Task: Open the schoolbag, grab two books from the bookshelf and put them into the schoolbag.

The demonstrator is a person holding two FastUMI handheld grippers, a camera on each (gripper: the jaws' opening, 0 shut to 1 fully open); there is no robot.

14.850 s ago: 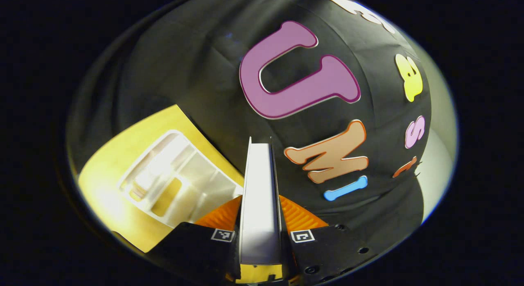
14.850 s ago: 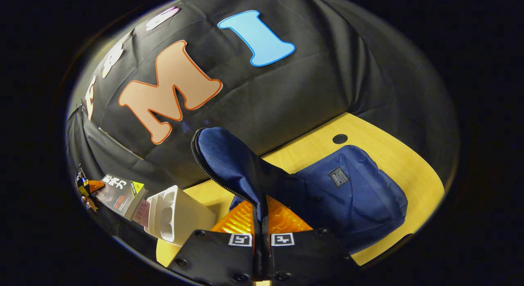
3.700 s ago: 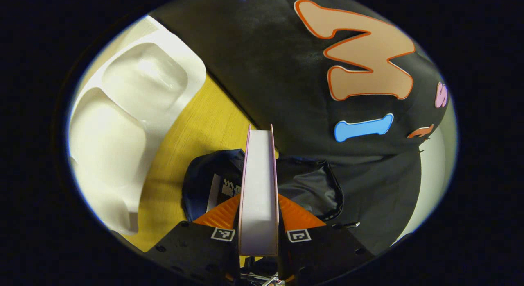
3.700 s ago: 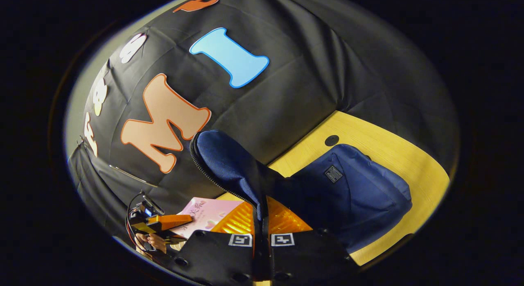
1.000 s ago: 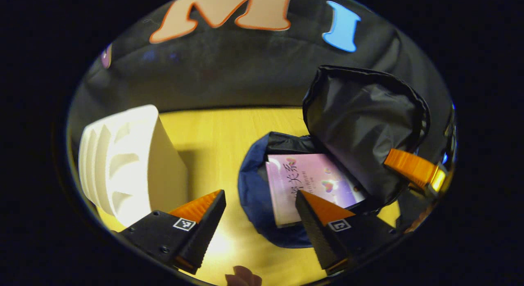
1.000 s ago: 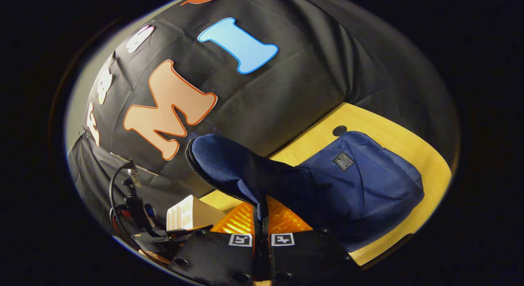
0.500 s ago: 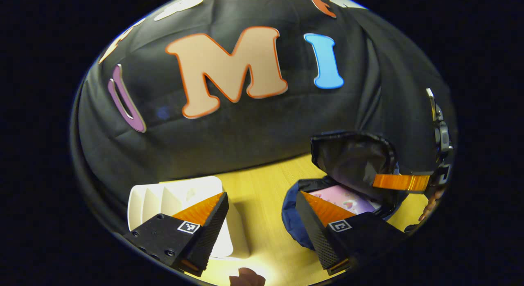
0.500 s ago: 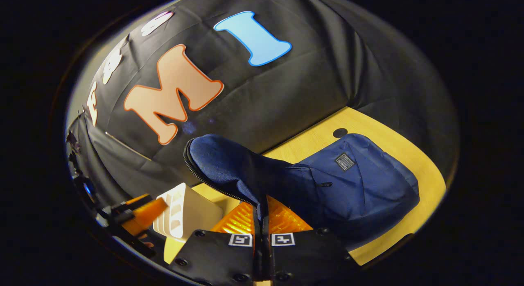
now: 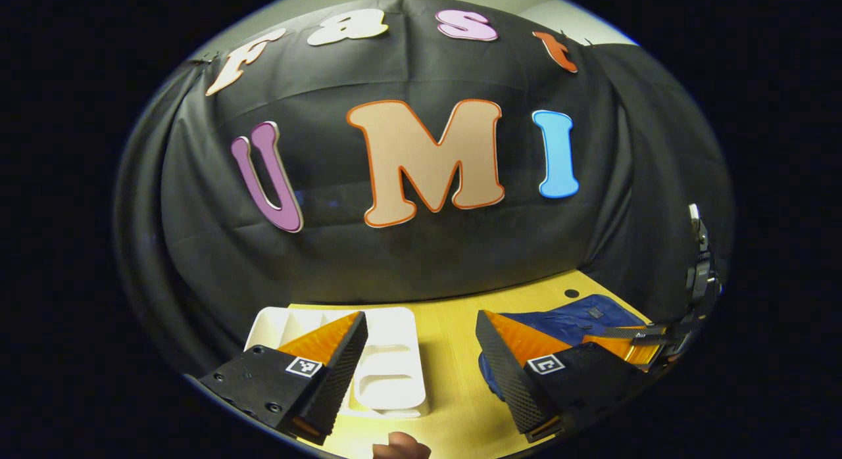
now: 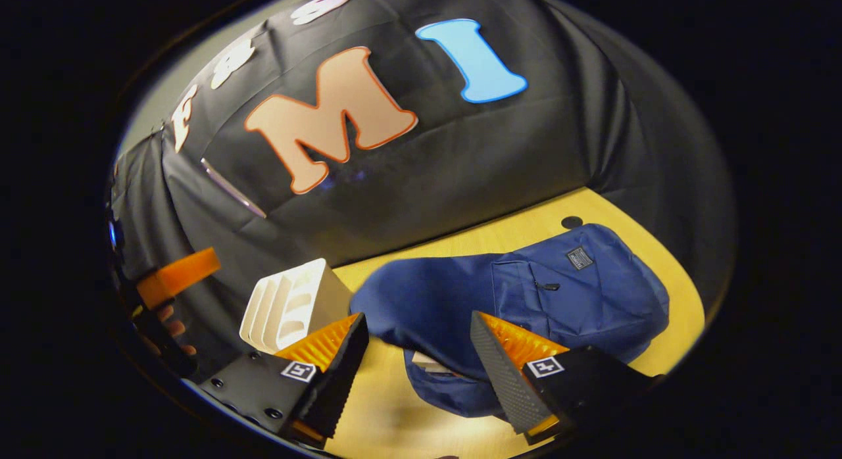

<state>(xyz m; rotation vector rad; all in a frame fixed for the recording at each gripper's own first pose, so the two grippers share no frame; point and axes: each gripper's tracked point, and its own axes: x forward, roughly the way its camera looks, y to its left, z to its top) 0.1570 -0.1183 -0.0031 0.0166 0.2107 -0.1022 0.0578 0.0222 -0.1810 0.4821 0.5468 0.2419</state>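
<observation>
Lying flat on the yellow table [image 10: 513, 239], the blue schoolbag [image 10: 579, 294] has its flap down, w/ a pale book edge [image 10: 427, 363] peeking from the mouth nearest the right gripper [image 10: 419, 354]. Right gripper's fingers are spread wide, holding nothing, just above the bag's opening. Left gripper [image 9: 421, 347] is also spread & empty, hovering over the table btwn the white bookshelf [image 9: 388, 363] and the bag [image 9: 566, 317]. Bookshelf slots look empty in both views. Left gripper also appears at far left of the right gripper view [image 10: 177, 275], a hand [image 10: 172, 331] below it.

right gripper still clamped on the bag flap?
No: the right gripper is open, and the schoolbag flap lies flat beyond its fingers.
</observation>
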